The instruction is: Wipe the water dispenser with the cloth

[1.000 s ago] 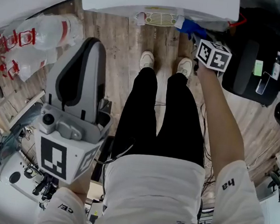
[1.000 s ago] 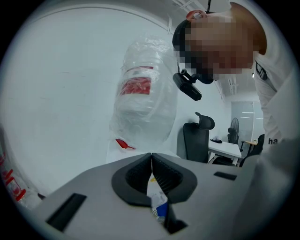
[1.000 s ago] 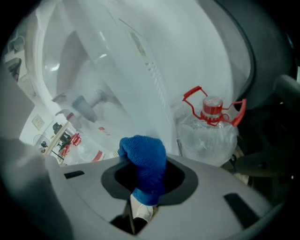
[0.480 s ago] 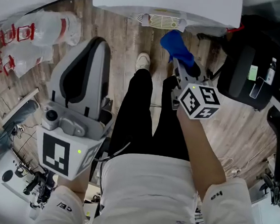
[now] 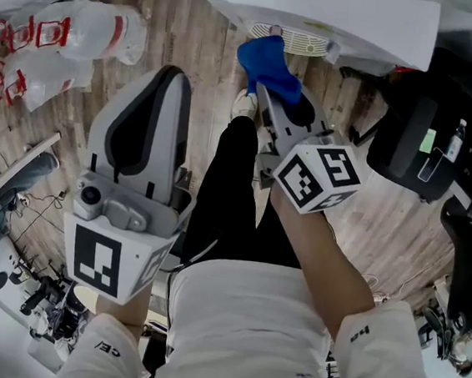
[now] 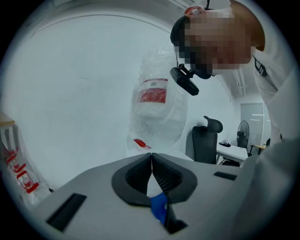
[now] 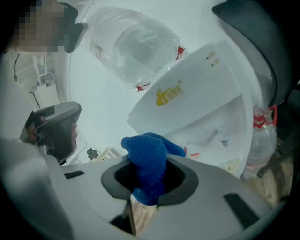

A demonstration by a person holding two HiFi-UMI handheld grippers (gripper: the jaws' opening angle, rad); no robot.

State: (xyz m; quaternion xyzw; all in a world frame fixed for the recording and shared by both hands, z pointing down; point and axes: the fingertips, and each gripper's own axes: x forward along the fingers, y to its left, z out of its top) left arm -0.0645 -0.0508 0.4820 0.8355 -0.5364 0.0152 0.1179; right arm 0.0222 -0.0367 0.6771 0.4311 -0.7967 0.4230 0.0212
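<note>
The white water dispenser [image 5: 322, 8] stands at the top of the head view, its drip grille [image 5: 298, 39] just below; the right gripper view shows its front [image 7: 197, 108] with a yellow logo. My right gripper [image 5: 268, 82] is shut on a blue cloth [image 5: 266, 61], raised close under the grille. The cloth [image 7: 147, 164] bulges out between the jaws of the right gripper [image 7: 147, 180]. My left gripper [image 5: 142, 124] is held up at the left, jaws shut with nothing between them. The left gripper [image 6: 151, 157] points up toward a water bottle [image 6: 157, 110].
Empty water bottles in plastic wrap [image 5: 63, 40] lie on the wooden floor at the left. A black office chair [image 5: 422, 136] stands at the right. The person's legs and shoes [image 5: 243, 105] are below the dispenser. Cables and gear [image 5: 9, 269] crowd the lower left.
My right gripper has risen from low beside the shoes and swung left, carrying the blue cloth up to the dispenser's grille. The left gripper has hardly moved.
</note>
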